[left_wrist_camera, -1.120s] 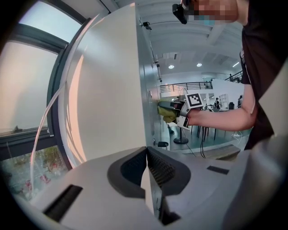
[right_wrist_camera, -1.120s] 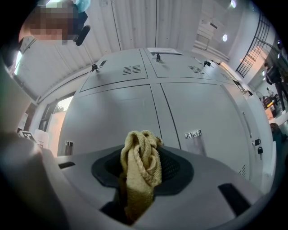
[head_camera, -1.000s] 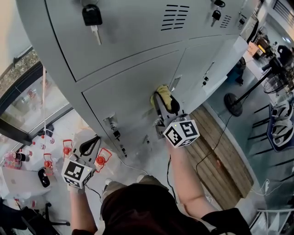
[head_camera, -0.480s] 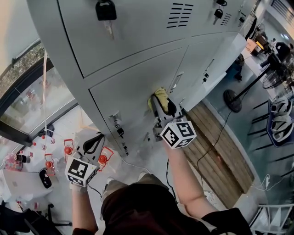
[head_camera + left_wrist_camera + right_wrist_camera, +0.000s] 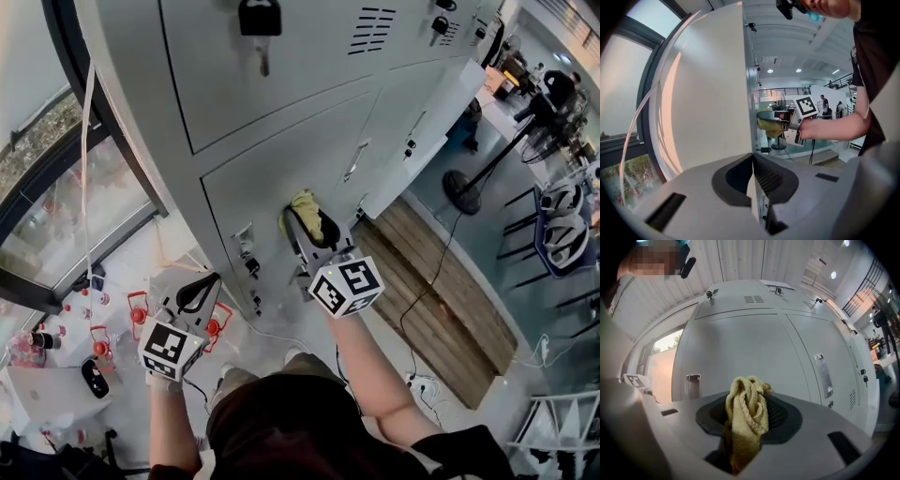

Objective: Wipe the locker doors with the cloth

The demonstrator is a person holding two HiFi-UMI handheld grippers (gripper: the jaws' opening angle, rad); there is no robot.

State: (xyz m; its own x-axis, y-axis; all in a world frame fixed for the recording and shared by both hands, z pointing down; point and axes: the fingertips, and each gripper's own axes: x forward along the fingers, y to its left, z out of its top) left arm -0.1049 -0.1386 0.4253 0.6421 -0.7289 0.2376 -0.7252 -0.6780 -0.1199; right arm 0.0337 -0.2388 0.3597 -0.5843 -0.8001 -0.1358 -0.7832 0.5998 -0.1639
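A bank of grey metal lockers (image 5: 281,112) fills the head view. My right gripper (image 5: 302,223) is shut on a bunched yellow cloth (image 5: 305,204) that presses against a lower locker door (image 5: 272,178). The right gripper view has the cloth (image 5: 746,413) sticking up between the jaws, with the door (image 5: 740,352) just beyond it. My left gripper (image 5: 194,291) hangs low at the left, away from the lockers, jaws closed on nothing. In the left gripper view its jaws (image 5: 752,161) meet, and the cloth (image 5: 769,127) shows beyond the locker's side (image 5: 708,93).
A key (image 5: 259,21) hangs in the upper door's lock. Small latches (image 5: 247,255) sit on the lower door. Red-capped bottles (image 5: 98,345) lie on the floor at left; a wooden pallet (image 5: 441,300) and a fan stand (image 5: 461,187) are at right.
My right gripper has slid the cloth leftward and a little down across the lower door. The left gripper stays low at the left.
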